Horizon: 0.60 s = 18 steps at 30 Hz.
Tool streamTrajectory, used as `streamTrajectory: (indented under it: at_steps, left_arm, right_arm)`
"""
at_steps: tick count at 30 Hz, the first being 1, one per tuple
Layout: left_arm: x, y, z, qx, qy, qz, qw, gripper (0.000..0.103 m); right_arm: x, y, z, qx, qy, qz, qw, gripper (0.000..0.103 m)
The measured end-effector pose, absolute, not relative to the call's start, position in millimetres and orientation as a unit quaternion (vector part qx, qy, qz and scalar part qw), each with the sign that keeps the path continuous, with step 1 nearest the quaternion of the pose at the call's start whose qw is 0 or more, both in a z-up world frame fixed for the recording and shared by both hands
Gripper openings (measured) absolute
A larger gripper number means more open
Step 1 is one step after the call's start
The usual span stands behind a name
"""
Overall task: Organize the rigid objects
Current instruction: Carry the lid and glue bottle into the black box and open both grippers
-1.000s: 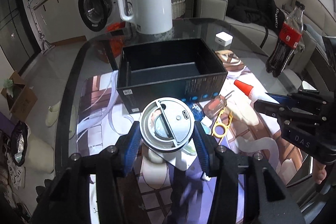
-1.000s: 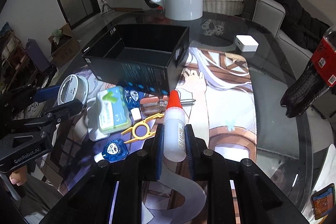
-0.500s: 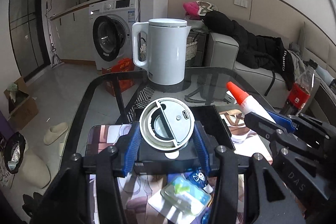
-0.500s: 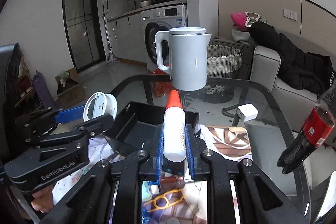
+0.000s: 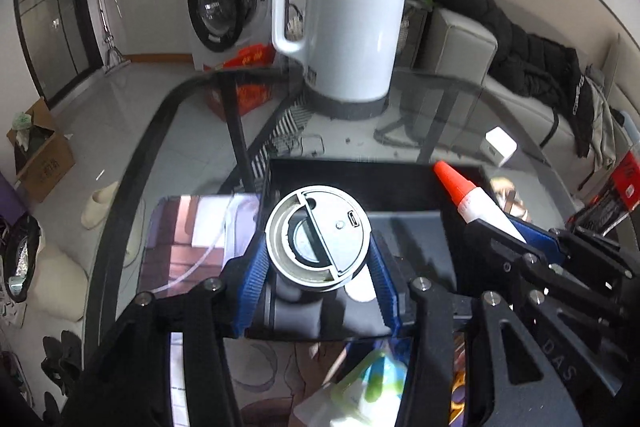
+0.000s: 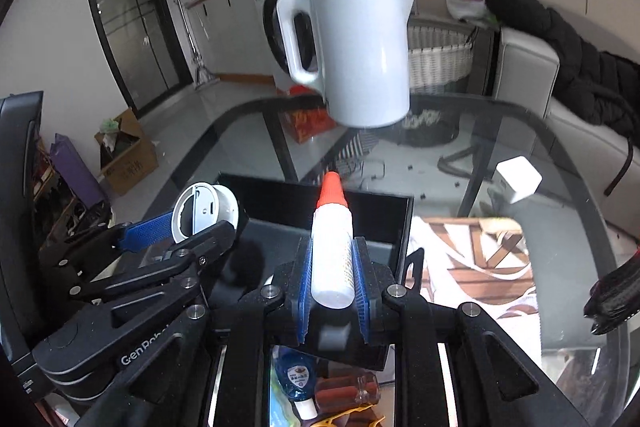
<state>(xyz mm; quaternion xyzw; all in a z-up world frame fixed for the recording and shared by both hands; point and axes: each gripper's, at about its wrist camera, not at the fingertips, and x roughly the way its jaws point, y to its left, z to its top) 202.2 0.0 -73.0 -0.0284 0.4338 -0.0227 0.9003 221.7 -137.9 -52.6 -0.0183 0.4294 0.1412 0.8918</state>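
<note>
My left gripper (image 5: pixel 318 267) is shut on a round grey-white device (image 5: pixel 318 241) and holds it over the open black box (image 5: pixel 360 187). My right gripper (image 6: pixel 332 283) is shut on a white glue bottle with an orange-red cap (image 6: pixel 332 251), also above the black box (image 6: pixel 360 211). In the left wrist view the glue bottle (image 5: pixel 476 201) shows at the right. In the right wrist view the round device (image 6: pixel 204 209) shows at the left in the left gripper (image 6: pixel 180 231).
A white kettle (image 5: pixel 348 23) stands on the glass table (image 5: pixel 440 115) behind the box. A small white cube (image 6: pixel 518 179) lies to the right. A green-white pack (image 5: pixel 372 391), a small blue bottle (image 6: pixel 298 375) and other small items lie in front of the box.
Both grippers have moved forward and tipped down, so the held device and glue bottle are now over the box opening. Both grips are unchanged.
</note>
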Motion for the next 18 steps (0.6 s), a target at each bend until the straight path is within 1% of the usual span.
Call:
streamTrajectory:
  at_steps: [3, 6, 10, 14, 15, 16, 17, 18]
  left_arm:
    - [195.7, -5.7, -76.9, -0.003, 0.447, -0.023, 0.894, 0.048]
    - [187.0, -14.0, -75.8, 0.010, 0.464, -0.035, 0.885, 0.048]
    - [179.2, -12.6, -74.5, -0.007, 0.479, -0.045, 0.877, 0.048]
    - [175.4, -8.1, -71.2, -0.031, 0.483, -0.057, 0.873, 0.049]
    - [173.5, -6.9, -68.9, -0.035, 0.480, -0.061, 0.874, 0.050]
    - [170.9, -6.0, -66.1, -0.039, 0.476, -0.063, 0.877, 0.056]
    - [166.7, -5.7, -61.8, -0.038, 0.469, -0.060, 0.880, 0.060]
    - [163.4, -6.1, -58.8, -0.036, 0.462, -0.058, 0.884, 0.061]
  right_arm:
    - [223.9, -140.4, -61.8, -0.017, 0.469, 0.144, 0.871, 0.018]
    - [218.0, -140.6, -61.0, -0.039, 0.481, 0.145, 0.864, 0.018]
    - [210.1, -145.3, -60.5, -0.048, 0.503, 0.156, 0.848, 0.018]
    - [200.8, -145.2, -59.3, -0.051, 0.509, 0.166, 0.843, 0.018]
    - [198.8, -145.3, -59.0, -0.051, 0.509, 0.171, 0.842, 0.019]
    - [196.2, -145.8, -57.3, -0.052, 0.505, 0.174, 0.844, 0.020]
    - [193.7, -147.3, -54.9, -0.051, 0.500, 0.176, 0.846, 0.024]
    - [191.4, -149.2, -51.8, -0.047, 0.495, 0.178, 0.849, 0.028]
